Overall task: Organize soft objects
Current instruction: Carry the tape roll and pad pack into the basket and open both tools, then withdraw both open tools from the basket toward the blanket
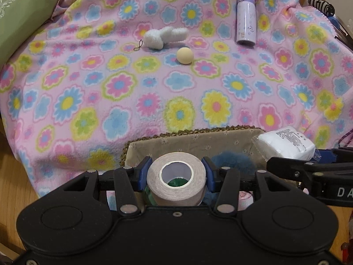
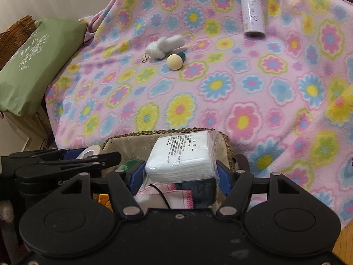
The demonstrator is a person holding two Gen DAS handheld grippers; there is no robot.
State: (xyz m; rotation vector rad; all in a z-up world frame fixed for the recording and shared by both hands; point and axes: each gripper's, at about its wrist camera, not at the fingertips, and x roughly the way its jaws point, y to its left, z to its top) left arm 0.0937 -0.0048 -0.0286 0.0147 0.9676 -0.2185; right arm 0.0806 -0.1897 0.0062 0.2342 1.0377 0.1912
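Left gripper clamps a tape roll between its blue pads, above the near basket. Right gripper, just to its right, grips a white wipes pack over the same basket. Inside the basket lie a blue fluffy thing and pink-edged cloth. Farther off on the floral blanket rest a white plush and a cream ball, nearly touching. A purple bottle lies far right, a green cushion far left.

Black tool frames, blue pads, silver rivets, white lettering.
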